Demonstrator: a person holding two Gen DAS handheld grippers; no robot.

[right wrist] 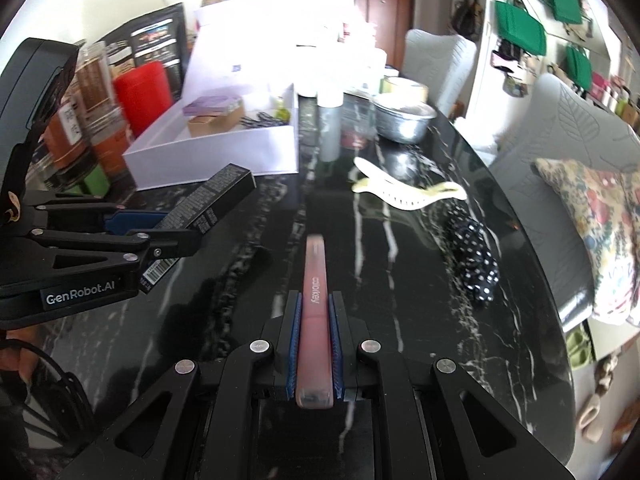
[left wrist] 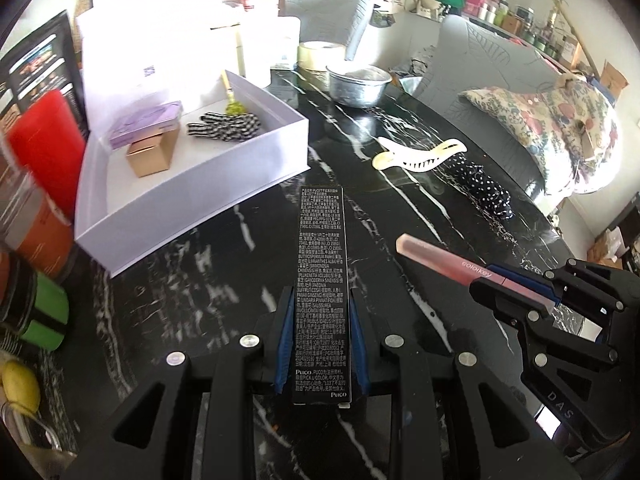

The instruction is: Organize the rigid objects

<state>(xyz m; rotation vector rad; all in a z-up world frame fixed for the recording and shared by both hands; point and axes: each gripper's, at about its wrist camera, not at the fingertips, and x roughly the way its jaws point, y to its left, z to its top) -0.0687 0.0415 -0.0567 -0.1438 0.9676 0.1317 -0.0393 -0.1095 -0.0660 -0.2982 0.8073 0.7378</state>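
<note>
My left gripper (left wrist: 321, 300) is shut on a long black printed Puco box (left wrist: 321, 264), held above the black marble table (left wrist: 200, 280); it also shows in the right wrist view (right wrist: 208, 204). My right gripper (right wrist: 314, 304) is shut on a pink Colorkey tube (right wrist: 316, 280), held above the table; the tube shows in the left wrist view (left wrist: 448, 264), to the right of the black box. An open white box (left wrist: 192, 184) sits ahead to the left. It holds a purple packet (left wrist: 146, 124), a small tan carton (left wrist: 152, 154) and a checkered glove (left wrist: 228, 126).
A cream hair claw (left wrist: 420, 154) and a black polka-dot cloth (left wrist: 484, 184) lie on the table to the right. A metal bowl (left wrist: 358, 84) and a tape roll (left wrist: 320, 54) stand at the back. Red and brown jars (left wrist: 40, 168) crowd the left edge. Grey chairs (right wrist: 560, 140) stand beyond the table.
</note>
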